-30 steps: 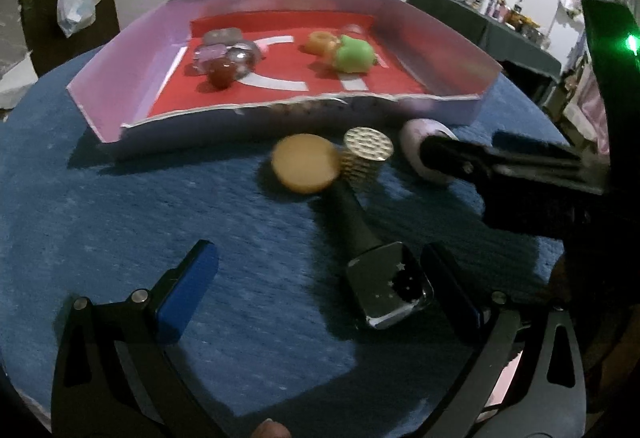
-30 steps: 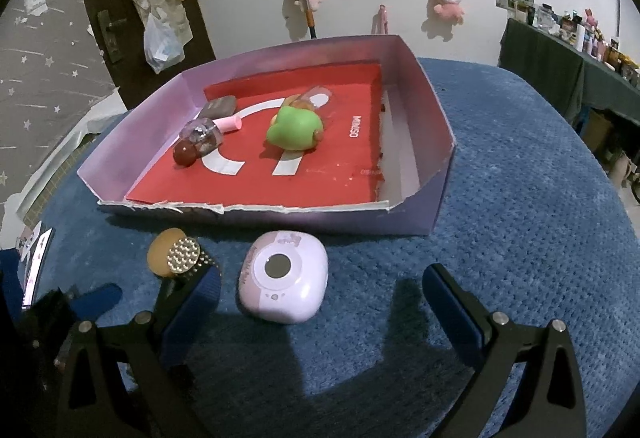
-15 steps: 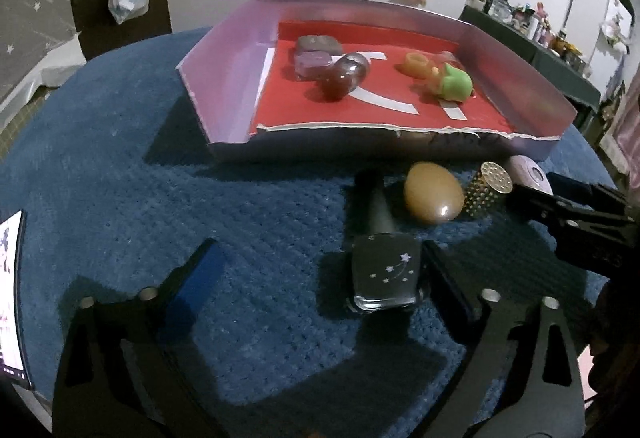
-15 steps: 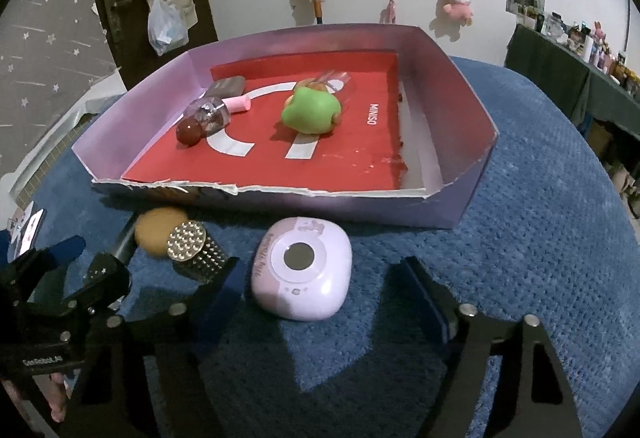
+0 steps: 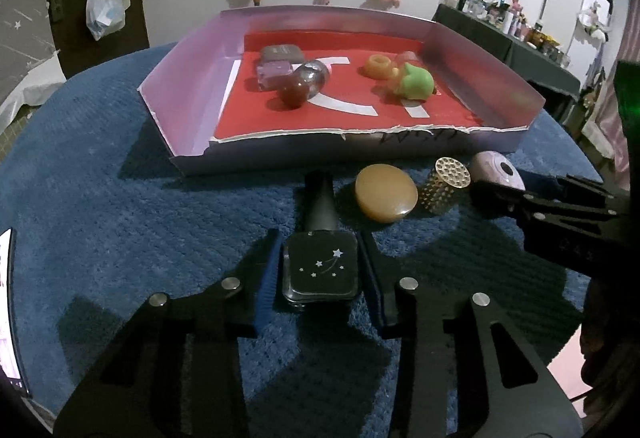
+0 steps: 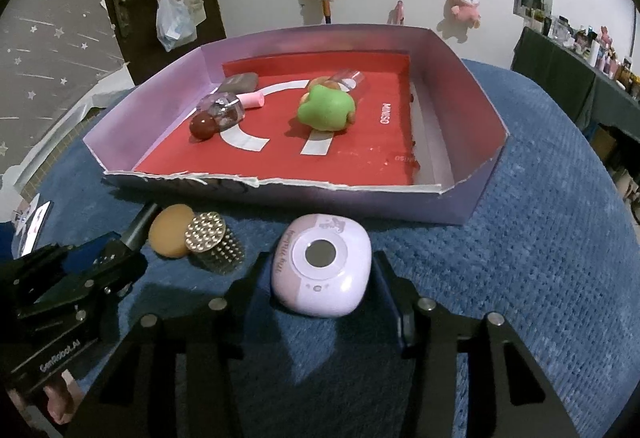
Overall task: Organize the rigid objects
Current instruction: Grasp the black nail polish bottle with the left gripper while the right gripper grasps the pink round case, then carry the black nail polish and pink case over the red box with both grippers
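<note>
Low in the centre of the left wrist view, left gripper closed against both sides of a square black nail-polish bottle with small white stars on its face, cap pointing up the frame toward the tray, bottle lying on the blue textured tablecloth. Just right of the bottle's cap, a round amber disc; beside that, a gold studded cylinder. Low in the centre of the right wrist view, right gripper bracketing a rounded lilac device with a grey circle on top, fingers right at its sides, apparently gripping it, though actual contact hard to confirm from this angle. Across the upper middle of both views, a shallow purple-walled tray with a red floor and a torn near edge, just beyond the loose items. Inside the tray: a green toy near the middle, a dark red ball touching a clear bottle toward the left, a grey oval case at the upper left corner of the red floor. Plush toys pinned to the white wall at the top of the frame.
</note>
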`<state>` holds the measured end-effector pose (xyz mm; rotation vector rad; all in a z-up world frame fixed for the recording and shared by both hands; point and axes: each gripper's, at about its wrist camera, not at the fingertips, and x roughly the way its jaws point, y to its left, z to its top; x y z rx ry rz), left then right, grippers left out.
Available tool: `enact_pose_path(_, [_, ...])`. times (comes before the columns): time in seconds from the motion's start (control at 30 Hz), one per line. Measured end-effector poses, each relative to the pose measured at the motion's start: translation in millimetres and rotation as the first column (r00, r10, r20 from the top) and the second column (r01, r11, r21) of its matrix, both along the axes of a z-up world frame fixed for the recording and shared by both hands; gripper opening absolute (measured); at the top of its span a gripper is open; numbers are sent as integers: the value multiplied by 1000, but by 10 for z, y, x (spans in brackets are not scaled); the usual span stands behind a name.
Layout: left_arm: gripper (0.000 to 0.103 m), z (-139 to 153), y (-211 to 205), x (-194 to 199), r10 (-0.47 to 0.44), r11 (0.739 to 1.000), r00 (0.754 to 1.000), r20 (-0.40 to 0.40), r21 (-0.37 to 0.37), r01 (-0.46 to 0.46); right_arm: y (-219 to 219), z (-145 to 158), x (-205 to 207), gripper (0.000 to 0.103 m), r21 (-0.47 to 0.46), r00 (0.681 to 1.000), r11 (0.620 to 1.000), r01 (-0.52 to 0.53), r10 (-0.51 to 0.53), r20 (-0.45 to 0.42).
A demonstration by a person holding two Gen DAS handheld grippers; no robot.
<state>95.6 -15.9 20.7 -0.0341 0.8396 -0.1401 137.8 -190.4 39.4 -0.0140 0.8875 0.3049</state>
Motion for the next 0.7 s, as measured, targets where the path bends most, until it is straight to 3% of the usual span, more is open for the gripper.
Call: enact_pose_path(0.7, [34,92,21,-174,-11,1000,1000,17,-23,11,178,67,-317,52,163,986,976,-146,158,-61])
